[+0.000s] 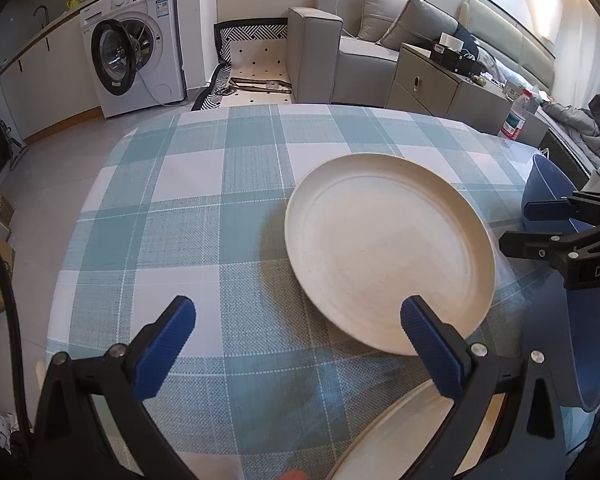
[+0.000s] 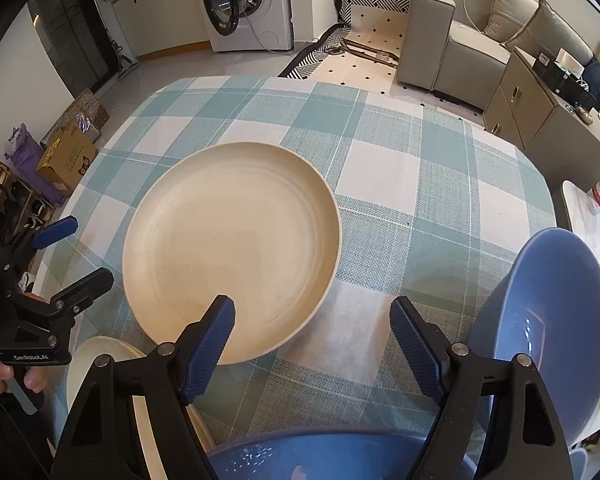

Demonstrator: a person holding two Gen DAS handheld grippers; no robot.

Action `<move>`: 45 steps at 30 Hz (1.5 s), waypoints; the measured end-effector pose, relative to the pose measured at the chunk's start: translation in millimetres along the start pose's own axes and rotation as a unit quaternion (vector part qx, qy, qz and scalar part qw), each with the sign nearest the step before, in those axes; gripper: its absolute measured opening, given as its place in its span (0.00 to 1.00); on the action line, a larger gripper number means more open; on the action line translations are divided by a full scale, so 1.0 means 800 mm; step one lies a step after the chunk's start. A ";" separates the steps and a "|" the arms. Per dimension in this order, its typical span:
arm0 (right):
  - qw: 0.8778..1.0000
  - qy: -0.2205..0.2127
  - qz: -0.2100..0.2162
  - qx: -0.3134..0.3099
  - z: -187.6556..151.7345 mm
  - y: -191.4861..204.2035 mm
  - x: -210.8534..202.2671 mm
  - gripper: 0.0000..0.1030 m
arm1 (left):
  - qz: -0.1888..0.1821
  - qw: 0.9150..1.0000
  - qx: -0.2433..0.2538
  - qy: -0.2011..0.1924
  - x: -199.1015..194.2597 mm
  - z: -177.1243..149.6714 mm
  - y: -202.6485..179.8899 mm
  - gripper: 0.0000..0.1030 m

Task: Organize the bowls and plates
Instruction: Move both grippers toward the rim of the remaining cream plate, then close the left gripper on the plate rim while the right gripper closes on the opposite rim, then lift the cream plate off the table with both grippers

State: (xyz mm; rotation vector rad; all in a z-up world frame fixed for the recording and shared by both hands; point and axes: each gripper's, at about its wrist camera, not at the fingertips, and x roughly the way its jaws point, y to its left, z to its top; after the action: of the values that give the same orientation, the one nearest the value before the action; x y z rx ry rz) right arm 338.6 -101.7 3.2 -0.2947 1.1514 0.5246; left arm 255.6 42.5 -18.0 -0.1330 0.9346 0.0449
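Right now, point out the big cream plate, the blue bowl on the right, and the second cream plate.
big cream plate (image 2: pixel 232 252), right wrist view, centre of its well
blue bowl (image 2: pixel 548 320), right wrist view, inner wall
second cream plate (image 1: pixel 412 424), left wrist view, rim

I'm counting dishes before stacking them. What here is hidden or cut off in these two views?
- Second cream plate: right wrist view, mostly behind the right gripper; left wrist view, cut off by the bottom edge.
- Near blue bowl: right wrist view, cut off by the bottom edge.
- Other blue bowl: left wrist view, partly behind the right gripper.
- Bottle label: too small.
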 end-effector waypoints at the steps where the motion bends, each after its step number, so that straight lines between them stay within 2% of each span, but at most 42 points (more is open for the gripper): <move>1: 1.000 0.005 0.001 -0.001 0.002 0.000 0.003 0.76 | -0.001 1.000 -0.001 0.001 0.001 0.000 0.000 1.00; 12: 0.999 0.039 0.002 -0.015 0.018 0.000 0.037 0.63 | -0.003 1.000 0.002 0.013 0.015 0.002 0.001 0.99; 17: 0.999 0.048 0.008 -0.018 0.019 0.001 0.048 0.61 | -0.010 1.000 -0.003 0.018 0.020 0.002 0.004 0.97; 23: 0.998 0.050 0.013 -0.023 0.023 0.004 0.055 0.55 | -0.027 0.999 -0.002 0.026 0.026 0.001 0.004 0.78; 26: 0.998 0.049 0.014 -0.024 0.025 0.006 0.058 0.51 | -0.027 0.999 0.006 0.025 0.026 -0.001 0.001 0.76; 30: 0.998 0.047 0.013 -0.030 0.025 0.010 0.059 0.49 | -0.028 0.999 0.014 0.035 0.032 -0.002 -0.004 0.59; 31: 0.998 0.047 0.012 -0.030 0.025 0.010 0.060 0.49 | -0.026 0.999 0.014 0.038 0.033 -0.002 -0.005 0.52; 38: 0.998 0.044 -0.002 -0.038 0.022 0.009 0.058 0.39 | -0.031 0.998 0.025 0.043 0.035 -0.004 -0.012 0.30; 40: 0.998 0.044 -0.004 -0.041 0.022 0.009 0.058 0.36 | -0.031 0.998 0.035 0.041 0.034 -0.005 -0.017 0.26; 45: 0.998 0.040 -0.008 -0.045 0.021 0.011 0.058 0.36 | -0.018 0.998 0.040 0.038 0.034 -0.005 -0.020 0.25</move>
State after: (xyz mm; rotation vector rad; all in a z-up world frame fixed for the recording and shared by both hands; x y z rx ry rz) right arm 361.2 -75.3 -32.6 -0.4059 1.2041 0.5548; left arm 270.0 25.8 -41.0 -0.0779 1.0072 -0.0318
